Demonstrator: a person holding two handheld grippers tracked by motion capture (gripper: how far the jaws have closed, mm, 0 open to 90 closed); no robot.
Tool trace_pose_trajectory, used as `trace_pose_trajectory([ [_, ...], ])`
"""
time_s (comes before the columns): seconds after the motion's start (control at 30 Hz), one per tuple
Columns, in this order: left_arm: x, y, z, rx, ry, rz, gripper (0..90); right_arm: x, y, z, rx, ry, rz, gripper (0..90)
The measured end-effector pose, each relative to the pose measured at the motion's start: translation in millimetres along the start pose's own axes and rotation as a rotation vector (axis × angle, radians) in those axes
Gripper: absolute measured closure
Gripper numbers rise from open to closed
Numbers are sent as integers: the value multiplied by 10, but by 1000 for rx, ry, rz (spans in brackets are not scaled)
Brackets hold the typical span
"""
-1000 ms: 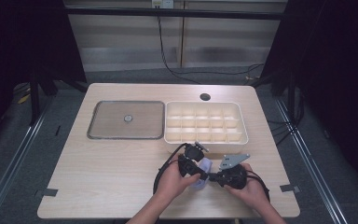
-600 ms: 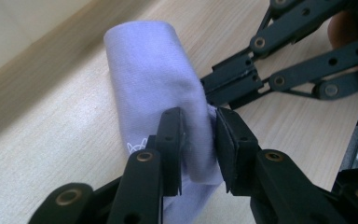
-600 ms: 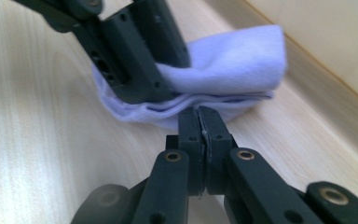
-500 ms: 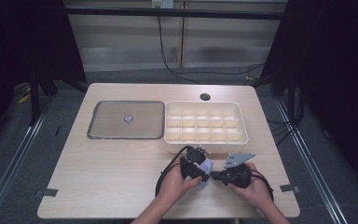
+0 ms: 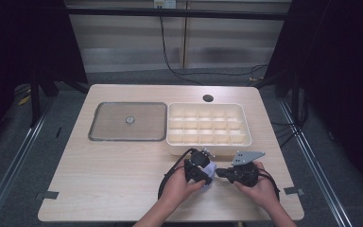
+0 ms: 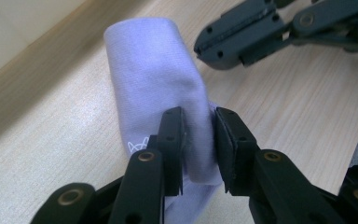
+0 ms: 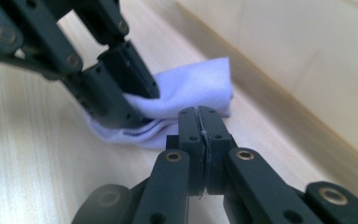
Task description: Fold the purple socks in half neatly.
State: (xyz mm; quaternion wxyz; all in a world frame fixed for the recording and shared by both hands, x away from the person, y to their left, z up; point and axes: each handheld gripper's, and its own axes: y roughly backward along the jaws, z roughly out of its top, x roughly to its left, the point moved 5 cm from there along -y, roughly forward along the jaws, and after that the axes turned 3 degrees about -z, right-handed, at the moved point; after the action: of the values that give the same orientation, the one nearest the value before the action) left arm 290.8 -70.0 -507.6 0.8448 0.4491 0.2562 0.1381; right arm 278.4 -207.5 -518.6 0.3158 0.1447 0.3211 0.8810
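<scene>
**Folded cloth pinched by the left gripper, right gripper clenched empty beside it**

The table (image 5: 123, 179) carries a divided tray (image 5: 209, 147) just beyond both grippers and a flat lid (image 5: 108, 125) farther off to the left gripper's side. The left gripper (image 6: 200, 140) grasps a folded lavender cloth (image 6: 154, 79), its jaws pinching the near end; the cloth's long axis runs straight away from that gripper toward the tray wall. The right gripper (image 7: 199, 123) is clenched on nothing, its tip just beside the cloth's free edge, with the cloth lying ahead of it and slightly to its left. The left gripper is nearer, already holding; any next fold or lift likely turns on the right one opening and taking that far end.
</scene>
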Motion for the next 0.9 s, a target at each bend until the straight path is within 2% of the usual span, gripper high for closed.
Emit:
trace_pose_trajectory([
  [0.1,-8,4,3,16,-11,7,711,-11,31,67,-21,1,-9,892],
  [0.27,-15,-2,9,11,-7,9,705,-12,66,216,-62,8,-18,892],
  [0.47,-18,-1,2,2,-8,4,704,28,-71,318,-39,50,-16,888],
  [0.57,-18,2,-3,7,-17,8,702,-12,-164,297,-14,52,-29,895],
  [0.67,-25,-2,-10,2,-22,14,694,-31,-270,197,20,58,-35,900],
  [0.73,-36,-5,-14,-4,-18,15,688,-38,-289,180,5,43,-28,900],
  [0.9,-51,-12,-29,-26,-11,0,676,-36,-317,172,-7,49,-24,900],
])
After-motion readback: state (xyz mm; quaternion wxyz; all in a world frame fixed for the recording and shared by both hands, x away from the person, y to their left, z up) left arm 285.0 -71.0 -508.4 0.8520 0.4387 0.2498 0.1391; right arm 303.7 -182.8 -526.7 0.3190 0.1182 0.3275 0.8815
